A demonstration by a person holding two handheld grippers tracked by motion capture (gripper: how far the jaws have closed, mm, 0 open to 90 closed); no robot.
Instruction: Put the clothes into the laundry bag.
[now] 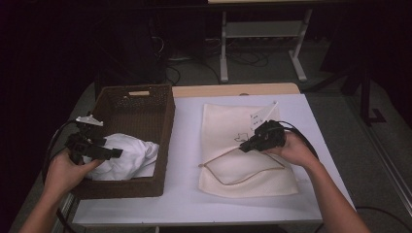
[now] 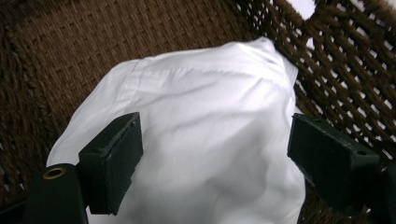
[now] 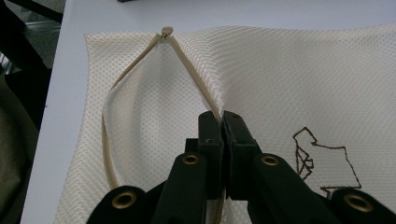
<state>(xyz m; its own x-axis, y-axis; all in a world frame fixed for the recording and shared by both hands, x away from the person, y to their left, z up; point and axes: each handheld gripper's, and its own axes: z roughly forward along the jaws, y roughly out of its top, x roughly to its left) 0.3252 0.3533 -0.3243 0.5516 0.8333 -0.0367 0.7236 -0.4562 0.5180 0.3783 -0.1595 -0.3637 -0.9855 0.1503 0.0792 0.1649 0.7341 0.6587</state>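
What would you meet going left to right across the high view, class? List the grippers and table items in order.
Left gripper → white cloth → basket → mesh bag → right gripper

white cloth (image 2: 205, 140) running off the left gripper view's bottom edge, basket (image 1: 165, 126) floor beneath it hidden, mesh bag (image 3: 299, 74) cut off at right, its brown line drawing (image 3: 327, 158) unreadable

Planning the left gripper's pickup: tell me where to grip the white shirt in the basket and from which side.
Grip the raised fold on top of the white shirt, coming from above. It lies bunched in the wicker basket, whose walls likely block side approaches. The left gripper is open, its jaws either side of the mound.
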